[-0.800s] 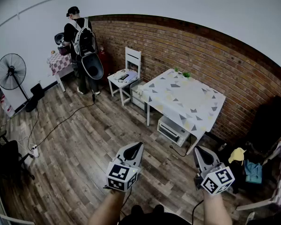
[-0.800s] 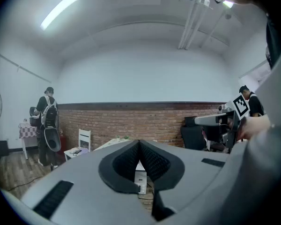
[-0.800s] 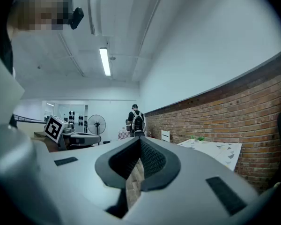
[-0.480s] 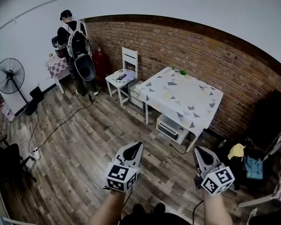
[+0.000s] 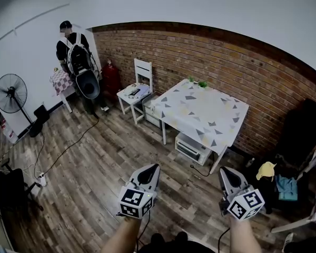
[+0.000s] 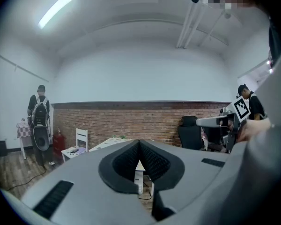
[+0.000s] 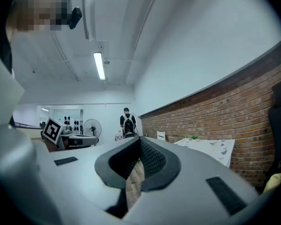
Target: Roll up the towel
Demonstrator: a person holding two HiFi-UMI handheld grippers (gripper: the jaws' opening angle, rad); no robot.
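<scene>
Left gripper (image 5: 154, 168) at 7 o'clock in the head view and right gripper (image 5: 224, 169) at 5 o'clock, both held out about level over the wood floor (image 5: 95, 178). Jaws pressed together on each, with nothing between the pads in either gripper view. No rolling begun, judging by that: no towel in either grip and none within reach. Cannot pick out the towel for certain. Nothing on the patterned table (image 5: 216, 115) at 1 o'clock but a small green plant (image 5: 201, 84) at its far edge. Yellow cloth (image 5: 266, 171) and blue cloth (image 5: 286, 187) heaped at 3 o'clock, just beside a dark chair (image 5: 303, 133); either of them possibly the towel, cannot tell. Whole task probably left, then: reaching the towel, spreading it flat, taking one edge, rolling to the other. Plenty of open floor between the grippers and the table, with no obstacle straight ahead at 12 o'clock. Nearest hard edges: the table's near corner at 1 o'clock and a grey box (image 5: 192, 147) tucked under it. Brick wall (image 5: 242, 62) close behind the table, so likely best approached from the near side. White chair (image 5: 137, 86) at 11 o'clock, near the table's left corner. Cable (image 5: 68, 146) trailing over the floor at 10 o'clock, worth stepping round. Person with a backpack (image 5: 76, 62) and a standing fan (image 5: 10, 91) farther off toward 10 o'clock, well apart from any likely path.
</scene>
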